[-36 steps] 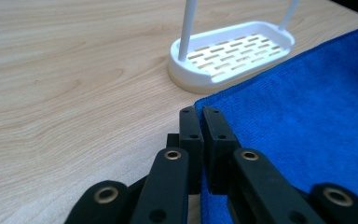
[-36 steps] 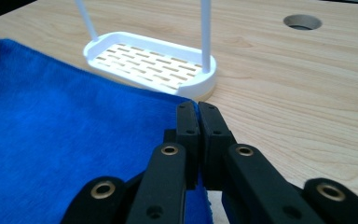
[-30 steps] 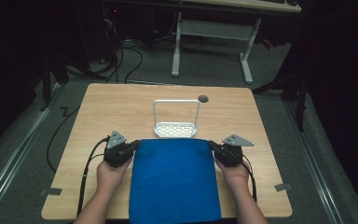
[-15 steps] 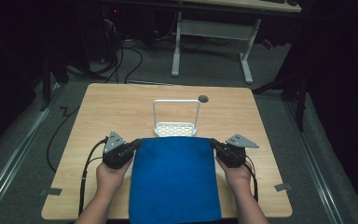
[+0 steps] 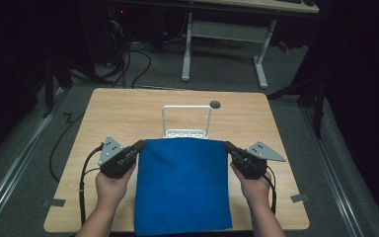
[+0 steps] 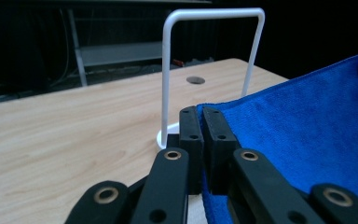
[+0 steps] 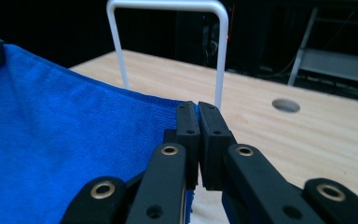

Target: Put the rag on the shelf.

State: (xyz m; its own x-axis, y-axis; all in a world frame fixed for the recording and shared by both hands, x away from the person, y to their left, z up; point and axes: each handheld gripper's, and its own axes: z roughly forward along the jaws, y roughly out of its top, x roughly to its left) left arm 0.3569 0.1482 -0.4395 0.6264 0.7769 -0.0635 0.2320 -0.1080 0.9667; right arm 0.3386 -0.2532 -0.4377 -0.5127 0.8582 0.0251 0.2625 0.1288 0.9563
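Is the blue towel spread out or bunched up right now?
Spread: the blue towel hangs flat between left gripper and right gripper, each clamping a far corner.

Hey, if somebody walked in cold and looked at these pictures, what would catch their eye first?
The bright blue cloth, stretched taut in the middle of the wooden table, stands out first. The left gripper and the right gripper each pinch one of its far corners, jaws shut on the fabric. Just beyond its far edge stands a white wire rack with a tall arched bar.
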